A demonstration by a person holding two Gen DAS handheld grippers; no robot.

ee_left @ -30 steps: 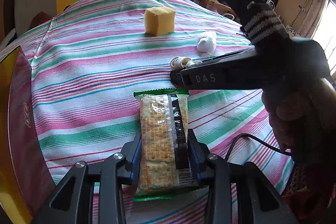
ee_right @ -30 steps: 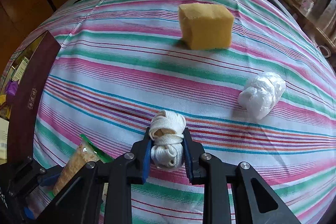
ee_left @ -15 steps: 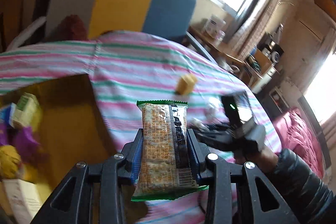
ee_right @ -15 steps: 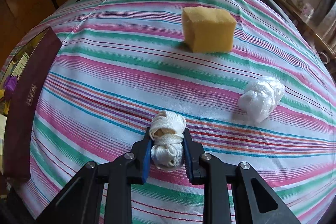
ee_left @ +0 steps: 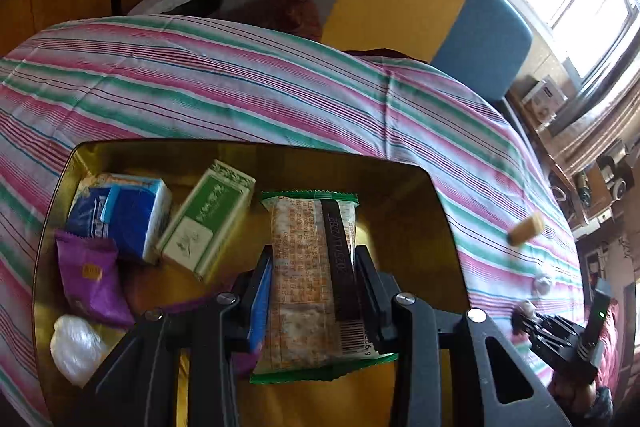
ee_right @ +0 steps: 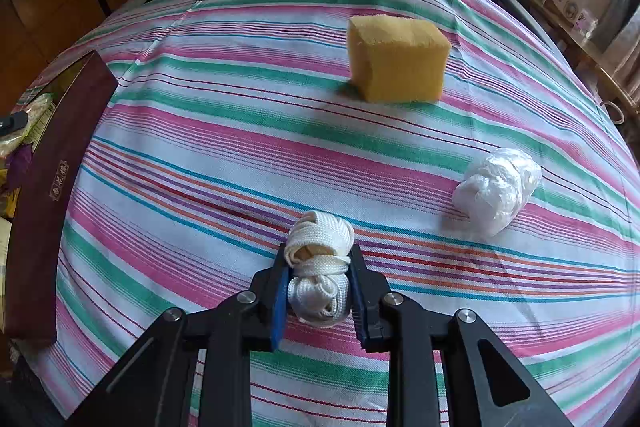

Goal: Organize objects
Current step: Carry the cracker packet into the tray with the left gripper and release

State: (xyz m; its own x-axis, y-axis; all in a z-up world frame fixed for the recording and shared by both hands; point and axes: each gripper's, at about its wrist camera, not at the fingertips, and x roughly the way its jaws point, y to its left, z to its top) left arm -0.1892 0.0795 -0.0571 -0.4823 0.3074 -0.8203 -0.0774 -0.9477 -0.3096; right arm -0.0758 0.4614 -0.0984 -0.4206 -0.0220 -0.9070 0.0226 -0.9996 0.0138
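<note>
My left gripper [ee_left: 314,291] holds the cracker packet [ee_left: 312,267] tight above the box [ee_left: 448,227]; my right gripper [ee_right: 318,291] is closed around the rope bundle [ee_right: 320,267].

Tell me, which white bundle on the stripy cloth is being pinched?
The coiled white rope bundle, clamped in the right gripper. The crinkly white plastic-wrapped bundle lies free, off to its right.

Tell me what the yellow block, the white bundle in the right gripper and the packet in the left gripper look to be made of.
Yellow block: likely foam sponge, matte, with a fuzzy porous surface and soft edges.
White bundle, clamped in the right gripper: braided cord, probably cotton or nylon; the weave shows.
Packet, clamped in the left gripper: glossy plastic film, with a crimped green edge and a printed barcode.
</note>
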